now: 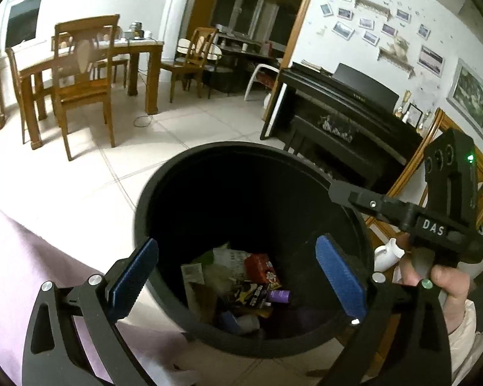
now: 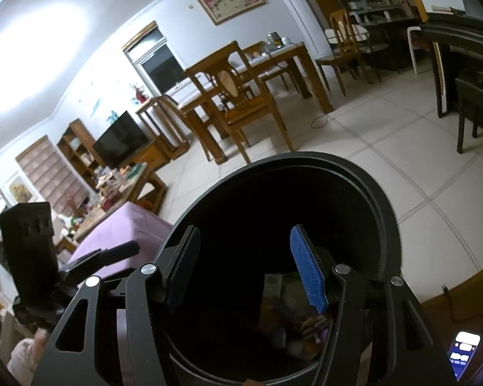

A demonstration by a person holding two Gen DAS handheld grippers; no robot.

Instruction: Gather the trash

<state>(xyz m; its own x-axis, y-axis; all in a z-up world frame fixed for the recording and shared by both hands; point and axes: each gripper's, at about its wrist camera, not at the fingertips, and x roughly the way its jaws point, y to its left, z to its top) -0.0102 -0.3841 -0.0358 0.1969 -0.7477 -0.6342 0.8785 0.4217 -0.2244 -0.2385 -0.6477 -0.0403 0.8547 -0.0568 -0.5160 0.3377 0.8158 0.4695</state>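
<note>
A black round trash bin (image 1: 177,173) stands on the tiled floor, and the right wrist view shows the same bin (image 2: 380,199). At its bottom lies trash: a red packet (image 1: 262,267), a purple tube (image 1: 278,296), white wrappers (image 1: 228,257) and a dark wrapper. My left gripper (image 1: 238,276) hangs over the bin's mouth, jaws wide apart, nothing between the blue pads. My right gripper (image 2: 244,267) is also over the bin, open and empty. In the left wrist view the right gripper (image 1: 335,191) reaches over the bin's right rim, held by a hand (image 1: 447,283).
A purple cloth (image 1: 22,267) covers a surface at the left of the bin. A wooden dining table with chairs (image 1: 80,64) stands behind, a black piano (image 1: 344,109) at the right. A white jug (image 1: 388,254) sits by the right rim. A lit phone (image 2: 463,350) lies at lower right.
</note>
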